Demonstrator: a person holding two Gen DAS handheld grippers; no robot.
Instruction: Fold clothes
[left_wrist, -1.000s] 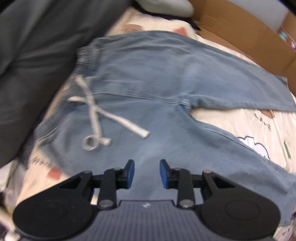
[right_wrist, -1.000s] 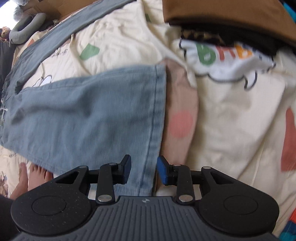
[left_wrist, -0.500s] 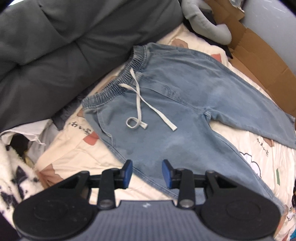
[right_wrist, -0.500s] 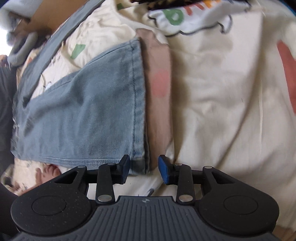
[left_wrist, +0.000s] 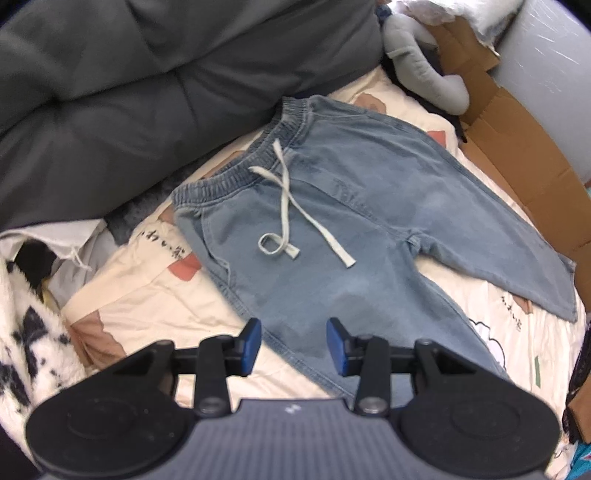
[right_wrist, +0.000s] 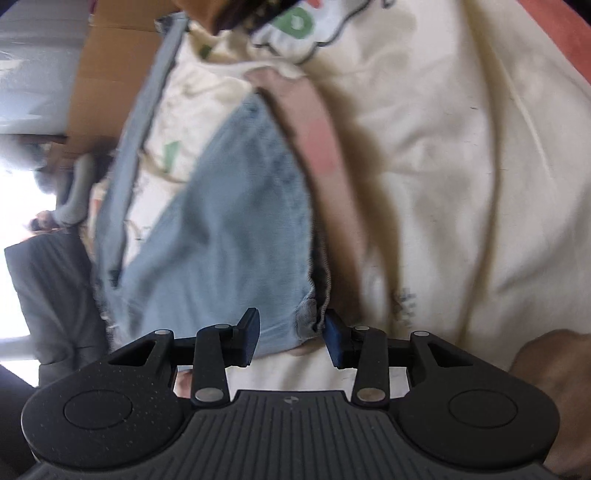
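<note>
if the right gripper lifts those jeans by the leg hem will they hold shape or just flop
Probably flop: the jeans lie flat and follow the bedding's folds, so the soft denim should drape from the right gripper. The loose drawstring will likely dangle. Spread wide, they may drag rather than lift clear.

— Light blue washed denim trousers (left_wrist: 369, 236), with an off-white flat drawstring (left_wrist: 286, 206) across the front?

— Yes, and paler blue at the hem corner (right_wrist: 236, 236) in the right wrist view. Underneath, a cream bedsheet (left_wrist: 147, 295) printed with salmon-pink patches, small green marks and black script.

— And around it?

— Dark grey padded cushion (left_wrist: 147, 74), brown cardboard (left_wrist: 517, 147), a pale grey plush shape (left_wrist: 424, 66), white fleece with black blotches (left_wrist: 26, 332).

— The tools?

— Black bodies, blue pads (left_wrist: 253, 341) on both.
</note>
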